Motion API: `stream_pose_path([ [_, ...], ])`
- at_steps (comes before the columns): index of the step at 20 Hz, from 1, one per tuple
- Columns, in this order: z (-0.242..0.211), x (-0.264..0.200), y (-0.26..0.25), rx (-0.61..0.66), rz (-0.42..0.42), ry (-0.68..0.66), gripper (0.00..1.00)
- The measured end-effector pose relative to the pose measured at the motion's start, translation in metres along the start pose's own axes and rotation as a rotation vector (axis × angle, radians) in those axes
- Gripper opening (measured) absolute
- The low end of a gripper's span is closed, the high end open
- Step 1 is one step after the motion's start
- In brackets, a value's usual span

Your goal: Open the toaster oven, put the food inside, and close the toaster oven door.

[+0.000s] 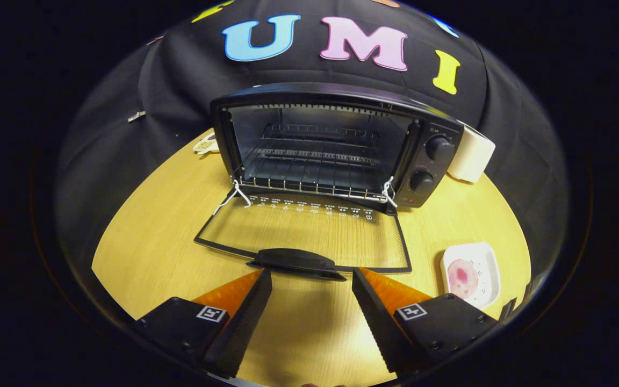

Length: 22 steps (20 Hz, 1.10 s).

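A black toaster oven [427,140] stands at the back of the wooden table [153,236], its glass door [309,231] folded down flat toward me. The door's black handle [296,262] lies just ahead of my fingertips. Inside, a wire rack [309,177] sits bare. My gripper [312,277] is open, its fingers spread apart with nothing between them. A round pink piece of food [463,277] rests on a small white square plate [489,269] to the right of the door, beside my right finger.
Two knobs [438,148] sit on the oven's right panel. A white box-like object [470,153] stands against the oven's right side. A small flat item [206,144] lies behind the oven's left corner. The table's front edge runs just under my fingers.
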<state>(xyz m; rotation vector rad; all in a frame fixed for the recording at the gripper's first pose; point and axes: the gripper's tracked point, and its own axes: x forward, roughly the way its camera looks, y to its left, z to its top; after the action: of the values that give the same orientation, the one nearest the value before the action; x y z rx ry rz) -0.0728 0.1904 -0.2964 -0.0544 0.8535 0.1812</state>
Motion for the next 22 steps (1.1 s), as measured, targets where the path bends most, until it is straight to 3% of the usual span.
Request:
stream_pose_path([
  [3,0.01,-0.02,-0.019,0.004,0.03,-0.018,0.98],
  [12,0.055,-0.053,-0.14,0.022,-0.014,-0.091,0.98],
  [18,0.061,-0.053,-0.225,0.018,-0.047,-0.091,0.98],
  [22,0.044,-0.052,-0.27,0.089,-0.051,-0.046,0.98],
])
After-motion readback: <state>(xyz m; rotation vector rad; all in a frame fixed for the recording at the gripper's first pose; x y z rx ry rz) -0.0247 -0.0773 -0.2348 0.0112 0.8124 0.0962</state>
